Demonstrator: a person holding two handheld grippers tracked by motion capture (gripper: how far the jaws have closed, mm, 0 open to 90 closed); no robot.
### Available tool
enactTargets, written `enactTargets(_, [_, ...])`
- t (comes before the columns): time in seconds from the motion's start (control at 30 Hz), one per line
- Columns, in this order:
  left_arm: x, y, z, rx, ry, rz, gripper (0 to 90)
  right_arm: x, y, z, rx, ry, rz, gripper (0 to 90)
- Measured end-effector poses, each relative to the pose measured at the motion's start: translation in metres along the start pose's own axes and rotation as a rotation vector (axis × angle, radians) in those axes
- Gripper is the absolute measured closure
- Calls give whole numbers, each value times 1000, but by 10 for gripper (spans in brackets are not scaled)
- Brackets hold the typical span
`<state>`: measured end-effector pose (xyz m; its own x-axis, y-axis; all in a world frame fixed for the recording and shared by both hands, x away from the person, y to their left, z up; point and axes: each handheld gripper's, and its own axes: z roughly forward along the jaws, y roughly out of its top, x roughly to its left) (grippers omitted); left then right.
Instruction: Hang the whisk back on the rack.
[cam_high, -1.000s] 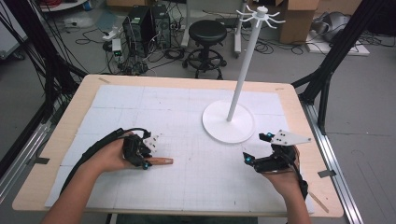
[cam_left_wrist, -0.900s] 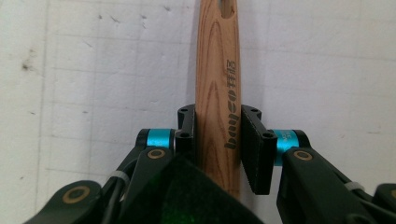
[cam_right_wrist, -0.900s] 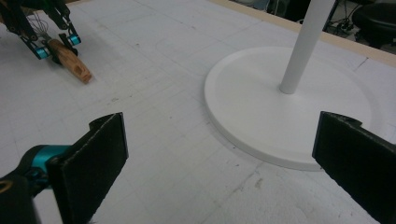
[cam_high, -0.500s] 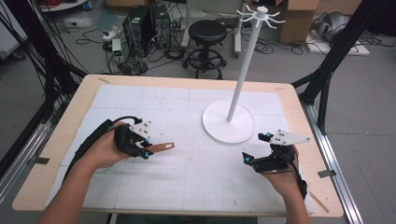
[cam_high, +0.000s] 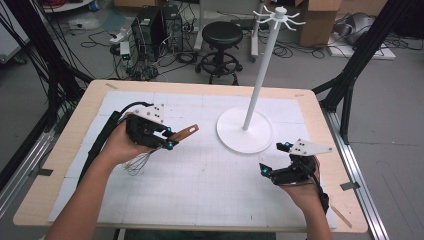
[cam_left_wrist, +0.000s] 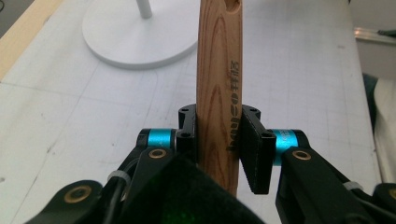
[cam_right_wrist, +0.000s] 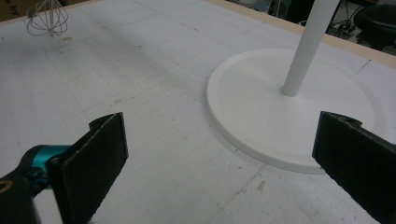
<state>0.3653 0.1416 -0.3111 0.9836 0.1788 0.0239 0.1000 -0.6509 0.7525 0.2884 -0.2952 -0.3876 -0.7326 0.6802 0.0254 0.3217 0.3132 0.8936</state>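
Note:
A whisk with a wooden handle (cam_high: 186, 132) and wire loops (cam_high: 141, 162) hangs above the left half of the white mat. My left gripper (cam_high: 168, 138) is shut on the handle, whose free end points right toward the stand. In the left gripper view the grained handle (cam_left_wrist: 219, 84) rises between both pads (cam_left_wrist: 254, 149), gripped at my left gripper (cam_left_wrist: 219, 140). My right gripper (cam_high: 274, 158) rests low at the front right, open and with nothing in it. The right gripper view has its jaws wide apart at my right gripper (cam_right_wrist: 224, 154), with the wire loops (cam_right_wrist: 46, 18) far off.
A white hook stand has its pole (cam_high: 259, 75) rising from a round base (cam_high: 232, 135) at the back right of the mat, with hooks (cam_high: 277, 15) on top. The base (cam_right_wrist: 261, 116) lies just ahead of my right gripper. The wooden table edge (cam_high: 65, 150) frames the mat.
My left hand has lifted the whisk off the mat and tilted its handle upward toward the stand. The right hand has stayed where it was.

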Motion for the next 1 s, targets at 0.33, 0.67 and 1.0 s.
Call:
enactTargets(0.33, [13, 30, -5, -124, -40, -21, 703, 0, 0, 1, 2, 3, -3, 23])
enactTargets(0.67, [18, 59, -7, -143, -36, 3, 703, 1, 0, 2, 5, 7, -5, 23])
enactTargets(1.0, [26, 84, -16, -188, -74, 14, 703, 1, 0, 1, 4, 9, -1, 23])
